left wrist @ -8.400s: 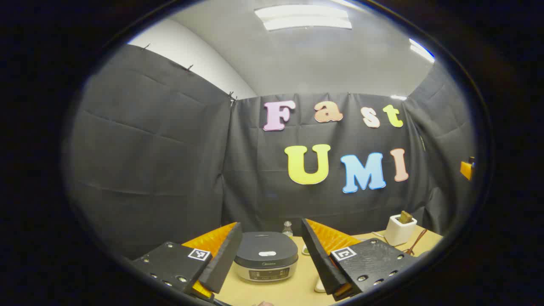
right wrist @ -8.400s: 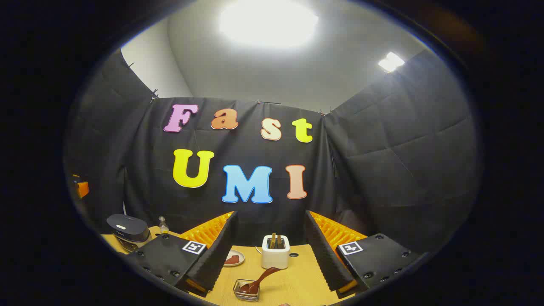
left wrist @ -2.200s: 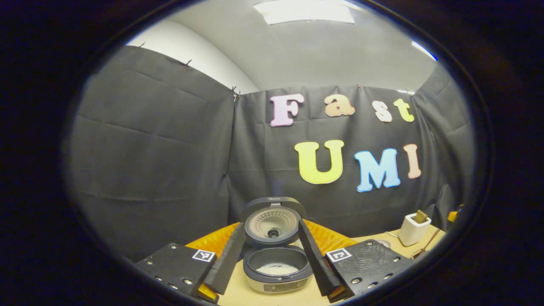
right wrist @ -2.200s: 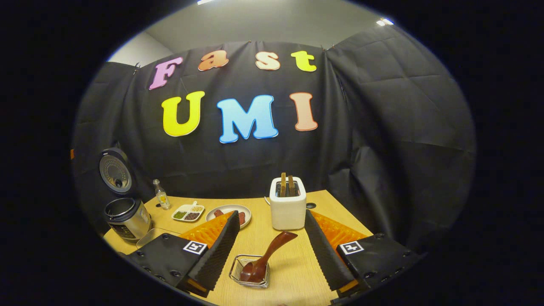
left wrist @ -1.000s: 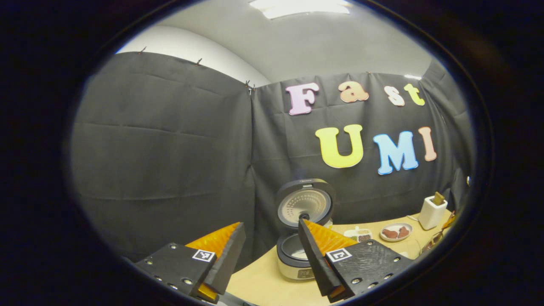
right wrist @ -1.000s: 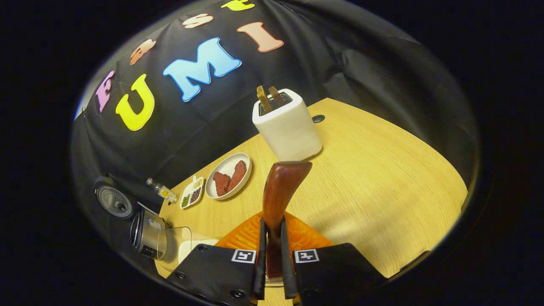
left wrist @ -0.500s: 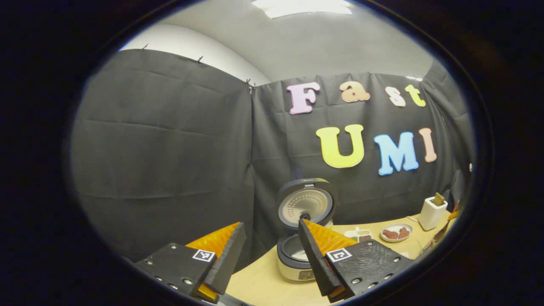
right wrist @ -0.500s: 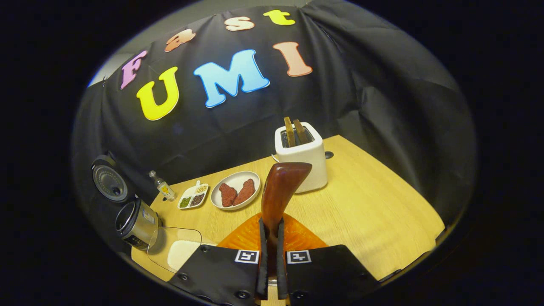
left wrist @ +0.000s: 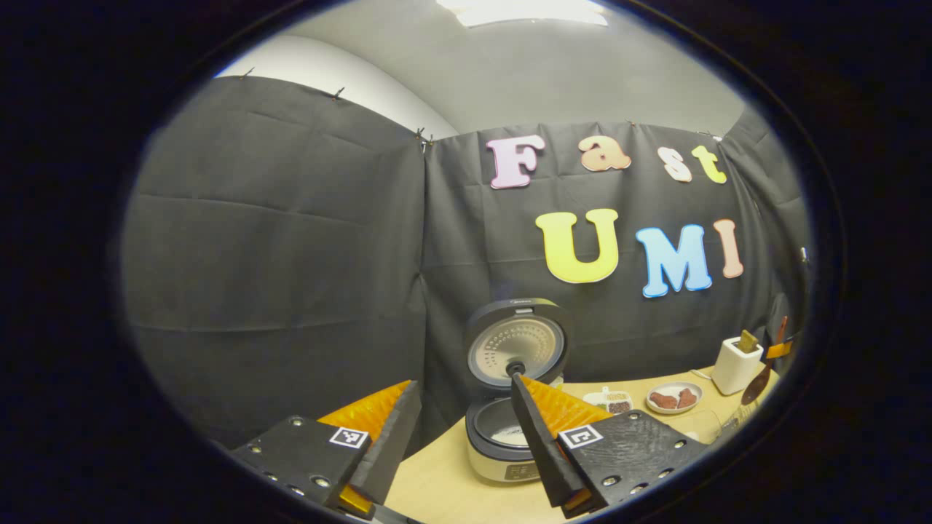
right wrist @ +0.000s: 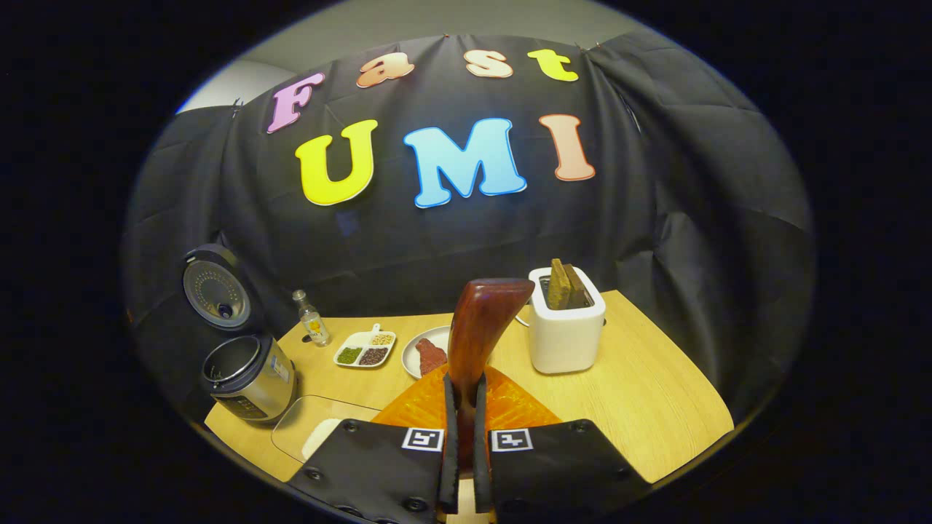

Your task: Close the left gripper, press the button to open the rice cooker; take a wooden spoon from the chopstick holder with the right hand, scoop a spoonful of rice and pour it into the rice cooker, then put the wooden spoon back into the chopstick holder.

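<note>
The right gripper (right wrist: 461, 466) has both fingers pinched tight on the reddish-brown wooden spoon's (right wrist: 477, 327) handle, the left gripper (left wrist: 455, 437) hangs spread wide and empty, and farther off the dark round rice cooker (left wrist: 502, 440) sits lid-up on the light wooden table (right wrist: 641, 393).

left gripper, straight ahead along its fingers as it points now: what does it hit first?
Most likely the booth's black cloth wall. The left gripper is open, and the open rice cooker sits just right of its line, partly behind the right-hand finger. Depth is unclear, so it might clip the cooker's raised lid.
</note>
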